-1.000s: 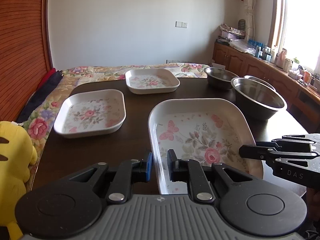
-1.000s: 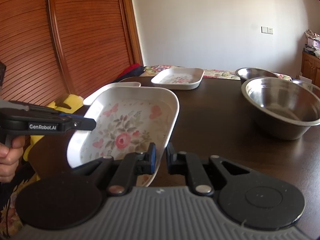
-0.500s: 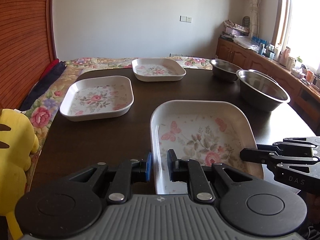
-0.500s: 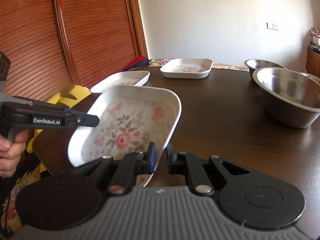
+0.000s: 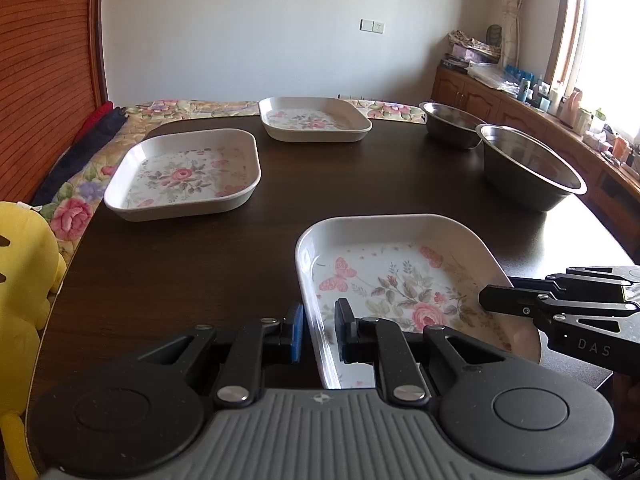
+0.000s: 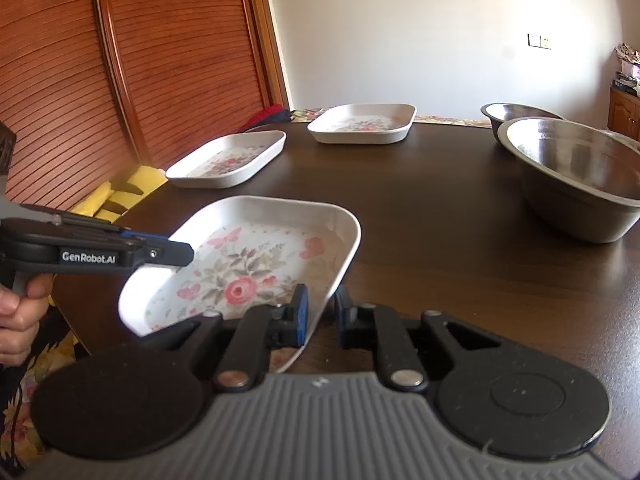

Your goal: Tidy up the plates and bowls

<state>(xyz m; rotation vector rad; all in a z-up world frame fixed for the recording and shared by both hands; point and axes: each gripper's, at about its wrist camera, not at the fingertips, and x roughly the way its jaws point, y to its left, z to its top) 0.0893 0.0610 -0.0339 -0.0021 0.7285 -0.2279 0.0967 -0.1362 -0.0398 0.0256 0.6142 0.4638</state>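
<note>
A white square plate with roses and butterflies (image 5: pixel 404 280) (image 6: pixel 256 264) is held by both grippers at the near table edge. My left gripper (image 5: pixel 318 330) is shut on its left rim. On its right rim my right gripper (image 6: pixel 320 318) is shut. Each gripper shows from the side in the other's view. A second floral plate (image 5: pixel 182 174) (image 6: pixel 228 160) lies at the left. Farther back rests a third plate (image 5: pixel 314 119) (image 6: pixel 364 123). A large steel bowl (image 5: pixel 528 168) (image 6: pixel 576 176) and a smaller steel bowl (image 5: pixel 452 122) (image 6: pixel 516 114) stand at the right.
The dark wooden table (image 5: pixel 340 184) has open room in its middle. A yellow plush toy (image 5: pixel 20 292) sits off the left edge. A flowered cloth (image 5: pixel 80 196) covers a bench beyond. A wooden slatted panel (image 6: pixel 100 80) rises at the left. A hand (image 6: pixel 16 316) grips the left tool.
The held plate has come back toward the near edge with both grippers; the other plates and bowls look farther away. Both grips are unchanged.
</note>
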